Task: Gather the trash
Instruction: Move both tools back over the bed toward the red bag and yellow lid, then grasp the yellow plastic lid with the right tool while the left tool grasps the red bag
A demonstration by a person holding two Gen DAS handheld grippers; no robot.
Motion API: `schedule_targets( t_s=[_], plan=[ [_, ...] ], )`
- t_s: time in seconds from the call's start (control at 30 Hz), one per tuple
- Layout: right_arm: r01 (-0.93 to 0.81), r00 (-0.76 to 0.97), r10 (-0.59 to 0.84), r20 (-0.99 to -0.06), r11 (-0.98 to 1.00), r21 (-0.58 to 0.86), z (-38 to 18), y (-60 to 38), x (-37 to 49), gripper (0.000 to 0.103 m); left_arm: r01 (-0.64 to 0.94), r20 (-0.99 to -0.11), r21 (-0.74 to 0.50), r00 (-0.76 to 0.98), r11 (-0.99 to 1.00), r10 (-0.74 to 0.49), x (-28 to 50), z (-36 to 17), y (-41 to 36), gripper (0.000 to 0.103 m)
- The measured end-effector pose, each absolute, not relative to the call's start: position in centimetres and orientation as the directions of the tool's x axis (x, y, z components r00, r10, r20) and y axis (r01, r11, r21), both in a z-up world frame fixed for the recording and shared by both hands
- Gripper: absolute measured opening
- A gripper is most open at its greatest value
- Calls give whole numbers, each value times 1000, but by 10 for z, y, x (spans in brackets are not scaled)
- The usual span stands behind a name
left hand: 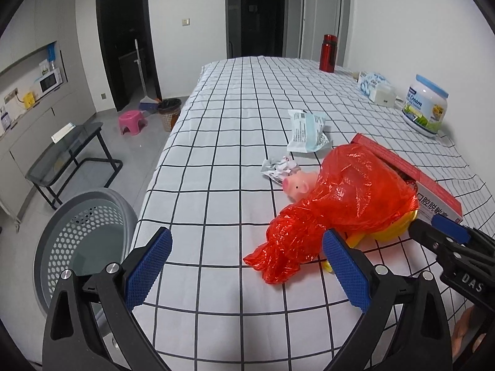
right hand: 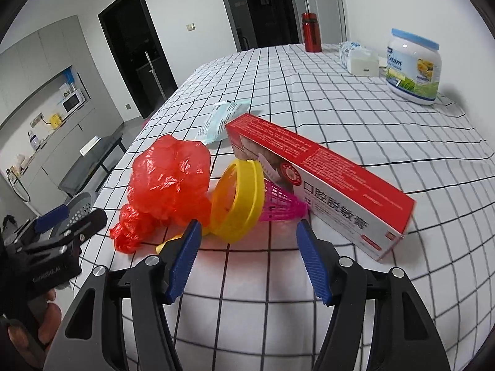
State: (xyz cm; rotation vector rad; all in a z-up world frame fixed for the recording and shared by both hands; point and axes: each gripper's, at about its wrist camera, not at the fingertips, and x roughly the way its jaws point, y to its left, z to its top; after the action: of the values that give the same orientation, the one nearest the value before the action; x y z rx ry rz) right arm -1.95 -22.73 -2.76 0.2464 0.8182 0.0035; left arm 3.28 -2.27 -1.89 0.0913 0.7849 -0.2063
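Approach step — both grippers empty, closing on the trash pile.

Left gripper [left hand: 247,266] stands wide, red plastic bag [left hand: 337,204] at its 1 o'clock; right gripper [right hand: 246,258] half-wide — yellow lid [right hand: 238,199] at 12 o'clock on the surface [right hand: 340,108]. Next: advance, pinch, carry to the grey basket [left hand: 83,235].

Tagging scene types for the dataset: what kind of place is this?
Most likely a home kitchen-dining room: a table with a checked tablecloth, a microwave in a cabinet niche, a broom by a doorway, and a waste bin on the floor.
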Motion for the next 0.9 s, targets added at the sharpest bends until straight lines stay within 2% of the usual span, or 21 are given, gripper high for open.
schedule_targets(
  t_s=[0.2, 0.6, 0.9],
  plan=[
    [96, 679, 93, -728, 972, 213, -33, -224, -4, 59, 222, -714, 19, 686, 975, -142, 38, -22, -27, 96],
    [81, 670, 114, -733, 971, 225, -37, -226, 9, 22, 237, -726, 20, 671, 971, -149, 40, -27, -30, 96],
    [75, 696, 132, -706, 964, 254, -27, -230, -8, 20, 258, -730, 3, 661, 966, -174, 38, -31, -31, 96]
  ],
)
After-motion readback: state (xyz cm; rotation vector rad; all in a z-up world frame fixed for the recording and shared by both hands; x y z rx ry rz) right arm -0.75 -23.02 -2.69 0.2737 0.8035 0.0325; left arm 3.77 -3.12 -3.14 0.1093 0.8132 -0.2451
